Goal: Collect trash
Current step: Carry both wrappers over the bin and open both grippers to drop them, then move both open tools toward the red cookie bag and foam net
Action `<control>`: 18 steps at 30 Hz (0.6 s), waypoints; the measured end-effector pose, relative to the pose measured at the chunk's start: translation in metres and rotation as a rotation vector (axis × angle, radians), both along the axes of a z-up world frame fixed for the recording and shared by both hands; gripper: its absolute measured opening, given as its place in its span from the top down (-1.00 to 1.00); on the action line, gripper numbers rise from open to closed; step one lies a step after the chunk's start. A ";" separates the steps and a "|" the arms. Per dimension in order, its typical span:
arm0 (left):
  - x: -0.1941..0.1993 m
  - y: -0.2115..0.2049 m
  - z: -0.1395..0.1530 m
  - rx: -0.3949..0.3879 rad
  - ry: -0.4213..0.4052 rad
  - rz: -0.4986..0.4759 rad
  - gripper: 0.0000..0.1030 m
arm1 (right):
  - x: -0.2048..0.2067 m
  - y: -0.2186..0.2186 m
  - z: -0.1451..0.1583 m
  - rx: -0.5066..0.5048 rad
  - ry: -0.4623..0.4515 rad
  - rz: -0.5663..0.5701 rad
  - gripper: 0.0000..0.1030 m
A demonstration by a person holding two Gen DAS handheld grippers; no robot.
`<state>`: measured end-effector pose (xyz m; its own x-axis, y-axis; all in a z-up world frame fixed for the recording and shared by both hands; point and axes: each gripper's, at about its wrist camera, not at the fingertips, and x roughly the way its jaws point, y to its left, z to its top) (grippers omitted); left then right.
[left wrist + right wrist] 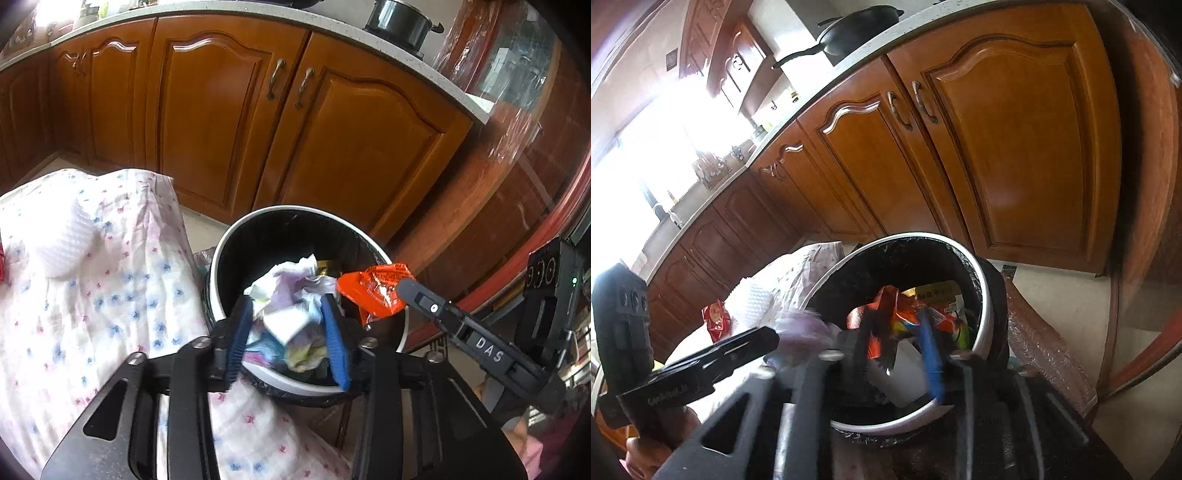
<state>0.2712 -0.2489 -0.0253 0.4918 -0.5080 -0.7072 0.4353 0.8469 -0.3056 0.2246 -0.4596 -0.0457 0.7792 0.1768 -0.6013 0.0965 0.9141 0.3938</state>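
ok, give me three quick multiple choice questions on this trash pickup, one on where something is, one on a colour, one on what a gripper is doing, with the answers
1. Where is the bin?
A. on the counter
B. on the floor in front of the cabinet doors, beside the flowered cloth
C. inside a cabinet

2. What colour is the wrapper that the right gripper holds?
A. orange-red
B. green
C. black

3. What is the left gripper doing?
A. hanging open and empty
B. shut on the pot
C. shut on crumpled paper over the bin

Answers:
1 B, the bin stands low before the cabinet doors, with the flowered cloth at its side.
2 A, the wrapper is orange-red in both views.
3 C, the blue fingers press the crumpled paper from both sides above the bin's opening.
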 end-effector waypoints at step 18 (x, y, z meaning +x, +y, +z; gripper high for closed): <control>-0.017 0.068 -0.017 -0.050 0.055 0.124 -0.30 | -0.018 0.040 0.011 0.054 -0.047 0.065 -0.57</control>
